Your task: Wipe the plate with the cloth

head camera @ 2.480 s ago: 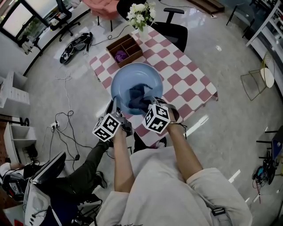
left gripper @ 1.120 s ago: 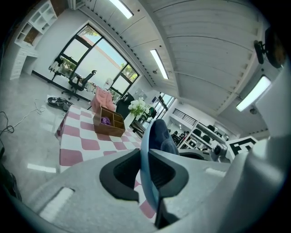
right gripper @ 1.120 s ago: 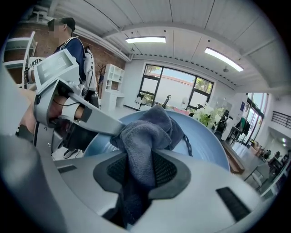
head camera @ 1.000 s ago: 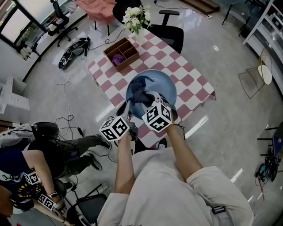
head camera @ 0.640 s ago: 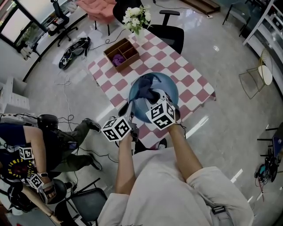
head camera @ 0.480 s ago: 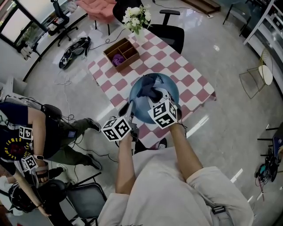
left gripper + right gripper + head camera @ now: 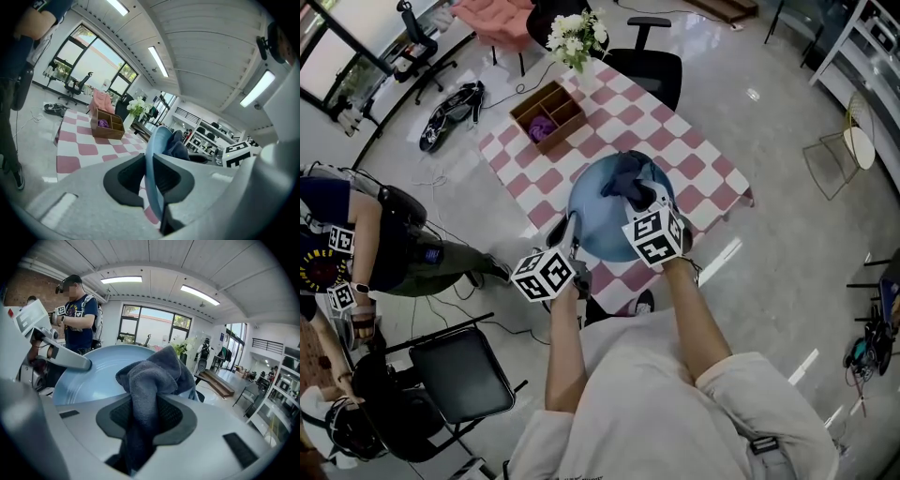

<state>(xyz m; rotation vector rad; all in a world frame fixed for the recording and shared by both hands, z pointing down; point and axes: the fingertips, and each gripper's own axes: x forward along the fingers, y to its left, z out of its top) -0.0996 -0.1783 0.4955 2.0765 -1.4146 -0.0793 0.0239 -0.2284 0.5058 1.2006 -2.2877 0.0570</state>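
Note:
Above the table, a light blue plate (image 7: 595, 225) stands tilted, and my left gripper (image 7: 570, 239) is shut on its near-left rim. In the left gripper view the plate (image 7: 153, 150) runs edge-on between the jaws of the left gripper (image 7: 152, 183). My right gripper (image 7: 643, 202) is shut on a dark blue cloth (image 7: 628, 181), which is pressed against the plate's far right part. The right gripper view shows the cloth (image 7: 152, 373) bunched between the jaws of the right gripper (image 7: 145, 417), with the plate (image 7: 96, 378) behind it and the left gripper's finger (image 7: 65, 359) on its rim.
Below is a pink and white checkered table (image 7: 703, 164) with a wooden divided box (image 7: 546, 112) and a vase of white flowers (image 7: 572, 33) at its far end. A black office chair (image 7: 652, 61) stands beyond it. A person (image 7: 356, 244) and a black chair (image 7: 459, 375) are at left.
The cloth has slid from the plate's middle to its far right side. The plate has shifted a little right and tilted. A person has walked in at the left.

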